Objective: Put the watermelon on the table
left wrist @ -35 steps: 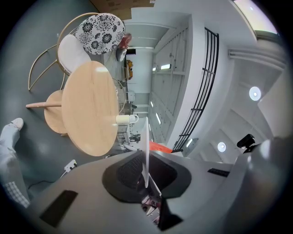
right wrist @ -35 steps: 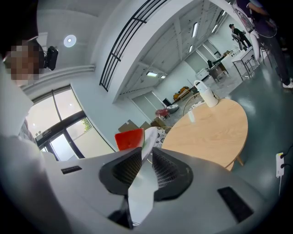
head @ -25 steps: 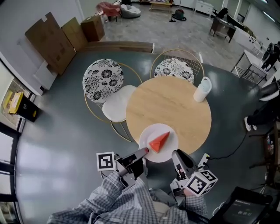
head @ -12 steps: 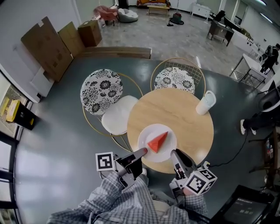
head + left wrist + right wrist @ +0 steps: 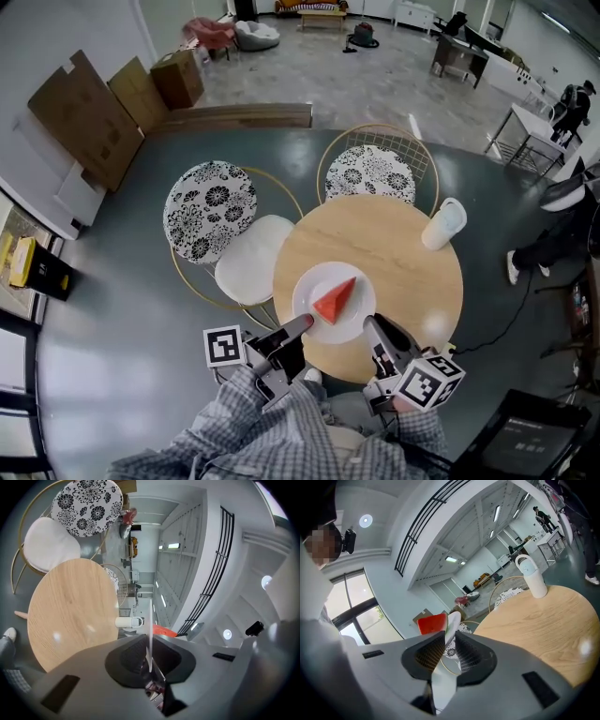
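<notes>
The watermelon (image 5: 336,300) is a red triangular wedge with a thin green rind edge. It lies on a round, glossy white plate (image 5: 364,314) over the near part of the counter (image 5: 403,253), a round top of pale wood with fine grain. I cannot tell whether the plate rests on the wood or hangs just above it.

The left gripper (image 5: 305,323) has its jaws clenched on the plate's near-left rim. In the left gripper view the rim shows edge-on as a thin white line between dark ribbed pads. The right gripper (image 5: 370,323) has its jaws clamped on the near-right rim in the same way.

Each gripper carries a cube printed with black-and-white square markers, the left cube (image 5: 223,346) and the right cube (image 5: 429,382); these are patterns, not letters.

A smooth white lidded jug (image 5: 442,223) with a handle stands at the counter's far right edge. Two chairs (image 5: 208,211) with gold wire frames and black-and-white floral cushions stand at the far side. Brown cardboard sheets (image 5: 75,117) lean against the wall. The person's sleeves (image 5: 234,431) are grey plaid.
</notes>
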The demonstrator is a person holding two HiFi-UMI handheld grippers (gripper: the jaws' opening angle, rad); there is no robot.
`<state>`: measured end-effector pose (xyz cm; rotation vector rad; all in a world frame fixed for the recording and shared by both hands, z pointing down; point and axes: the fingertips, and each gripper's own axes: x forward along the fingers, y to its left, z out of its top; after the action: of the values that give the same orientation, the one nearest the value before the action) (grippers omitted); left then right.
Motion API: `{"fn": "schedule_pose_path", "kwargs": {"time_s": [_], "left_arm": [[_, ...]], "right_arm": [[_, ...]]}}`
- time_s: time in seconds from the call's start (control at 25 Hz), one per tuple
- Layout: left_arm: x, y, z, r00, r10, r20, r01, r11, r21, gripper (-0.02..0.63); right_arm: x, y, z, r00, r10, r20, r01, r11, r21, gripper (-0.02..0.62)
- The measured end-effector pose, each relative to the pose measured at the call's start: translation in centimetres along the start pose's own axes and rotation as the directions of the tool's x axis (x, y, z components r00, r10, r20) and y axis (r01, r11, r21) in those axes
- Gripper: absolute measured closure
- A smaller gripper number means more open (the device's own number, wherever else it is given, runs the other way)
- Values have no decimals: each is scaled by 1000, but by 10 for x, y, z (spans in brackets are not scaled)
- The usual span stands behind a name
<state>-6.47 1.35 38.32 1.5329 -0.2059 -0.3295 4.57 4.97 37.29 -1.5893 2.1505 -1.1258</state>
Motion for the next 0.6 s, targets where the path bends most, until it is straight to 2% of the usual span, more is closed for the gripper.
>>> {"fn": "schedule_pose_path", "kwargs": {"time_s": [0.6], "left_arm": [[2,13,12,999,26,-27,-26,999,-23,575]], "right_arm": [[12,-9,-5,998,-57,-9,57,998,28,526]]}}
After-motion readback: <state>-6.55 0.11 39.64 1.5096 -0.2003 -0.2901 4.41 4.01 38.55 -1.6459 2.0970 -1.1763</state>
